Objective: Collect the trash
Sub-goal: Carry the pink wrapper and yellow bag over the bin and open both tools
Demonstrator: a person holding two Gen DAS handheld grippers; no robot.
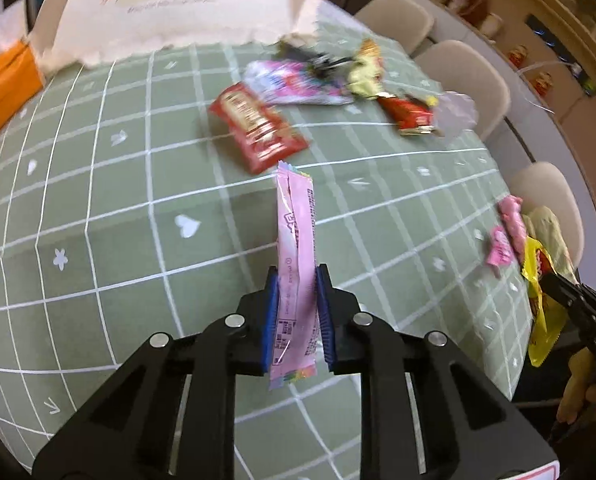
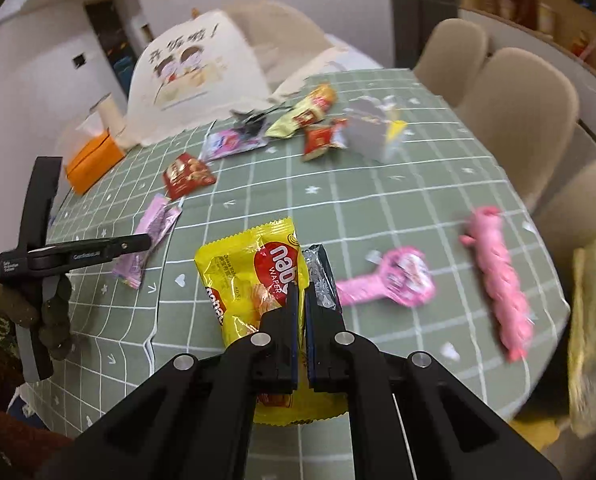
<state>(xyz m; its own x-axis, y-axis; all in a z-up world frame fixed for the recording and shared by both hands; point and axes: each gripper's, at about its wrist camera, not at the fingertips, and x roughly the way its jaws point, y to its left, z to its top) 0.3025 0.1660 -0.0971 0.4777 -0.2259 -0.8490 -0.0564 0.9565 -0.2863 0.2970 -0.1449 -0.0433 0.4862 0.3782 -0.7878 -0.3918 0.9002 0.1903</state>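
My left gripper (image 1: pixel 296 282) is shut on a long pink wrapper (image 1: pixel 296 224), which stands upright between the blue pads above the green checked tablecloth (image 1: pixel 98 200). In the right wrist view that wrapper (image 2: pixel 154 228) hangs from the left gripper (image 2: pixel 148 242) at the left. My right gripper (image 2: pixel 301 294) is shut on a yellow wafer wrapper (image 2: pixel 250 276) with a torn silver edge, lifted over the table's near side. The left wrist view shows the yellow wrapper (image 1: pixel 541 320) at the right edge. More trash lies on the table: a red packet (image 2: pixel 188 176), a purple packet (image 2: pixel 234 142), a yellow-green wrapper (image 2: pixel 298 118).
A white printed bag (image 2: pixel 194 80) stands open at the far end beside an orange tissue box (image 2: pixel 92 158). Two pink wrappers (image 2: pixel 393 280) (image 2: pixel 497 276) lie near the right edge. Beige chairs (image 2: pixel 517 92) line the right side. A yellow cloth (image 2: pixel 593 320) hangs off the right.
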